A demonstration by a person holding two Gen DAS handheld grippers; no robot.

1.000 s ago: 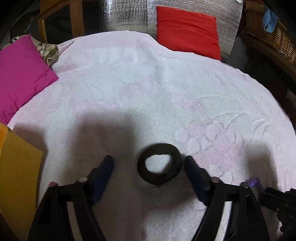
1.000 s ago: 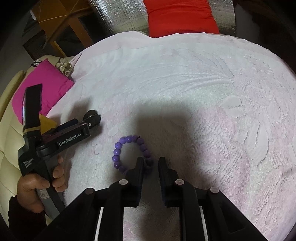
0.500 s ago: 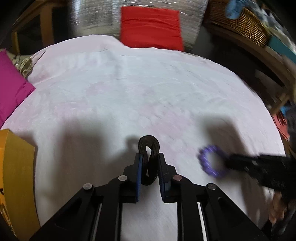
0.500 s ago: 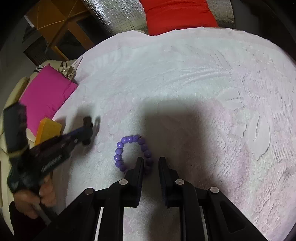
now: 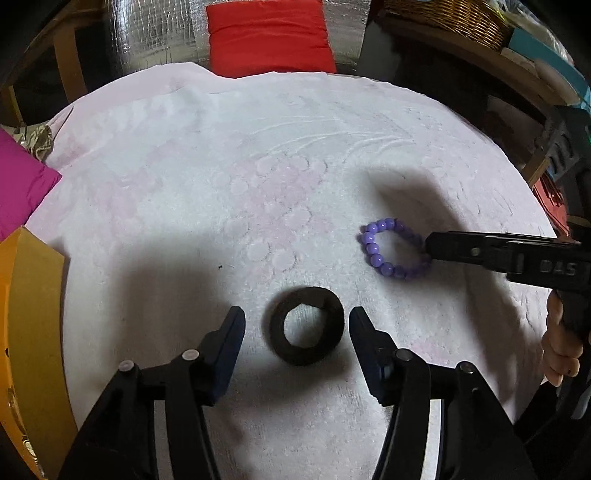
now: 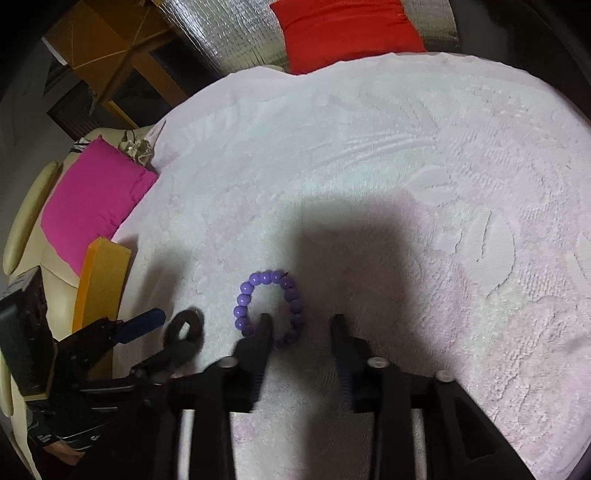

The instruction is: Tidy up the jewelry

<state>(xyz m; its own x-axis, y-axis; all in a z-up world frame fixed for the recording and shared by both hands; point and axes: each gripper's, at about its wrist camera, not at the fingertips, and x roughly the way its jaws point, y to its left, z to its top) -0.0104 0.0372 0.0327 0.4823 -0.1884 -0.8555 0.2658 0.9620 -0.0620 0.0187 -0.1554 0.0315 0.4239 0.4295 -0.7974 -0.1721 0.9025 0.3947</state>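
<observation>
As spread, both tools [image 5: 295, 325] [image 6: 301, 323] seemingly low.

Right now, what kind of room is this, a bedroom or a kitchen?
Probably a living room or bedroom, not a kitchen. A soft pale pink embossed blanket covers the surface, a red fabric cushion and a bright pink cushion lie at its edges, and a woven wicker basket sits behind.

Hair tie [image 5: 306, 325] flat on the towel [image 5: 258, 155], between the spread fingers of the left gripper [image 5: 295, 325]. Bead bracelet [image 5: 393, 248] on the towel to its right and further back, apart from it. Right gripper [image 6: 301, 326] fingers apart, left one over the bracelet's near edge. Box [image 5: 33, 314] at the towel's left edge, cushion [image 5: 269, 35] behind the far edge.
</observation>
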